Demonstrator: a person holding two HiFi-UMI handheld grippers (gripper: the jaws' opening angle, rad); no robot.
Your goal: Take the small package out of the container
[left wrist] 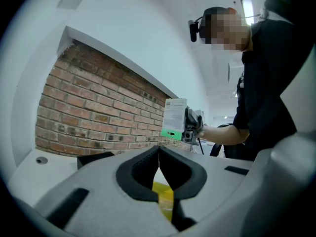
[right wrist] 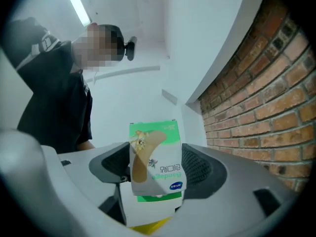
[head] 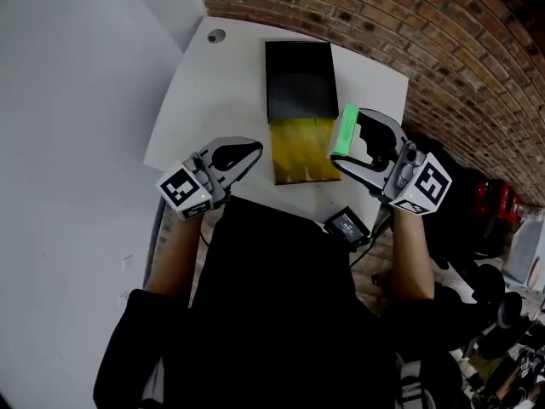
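Note:
My right gripper (head: 347, 143) is shut on a small green-and-white bandage package (head: 343, 130), held in the air to the right of the container (head: 300, 109). In the right gripper view the package (right wrist: 155, 164) stands upright between the jaws of the right gripper (right wrist: 154, 172). The container is a long box on the white table (head: 221, 83), black at its far end, yellow inside at the near end. My left gripper (head: 251, 150) is shut and empty, just left of the container's near end. From the left gripper view the left gripper (left wrist: 159, 164) shows jaws touching, with the package (left wrist: 175, 118) beyond.
A brick wall (head: 426, 32) runs along the table's far and right side. A round cable hole (head: 215, 36) sits at the table's far left corner. A small black device (head: 347, 225) hangs at my waist near the table's front edge.

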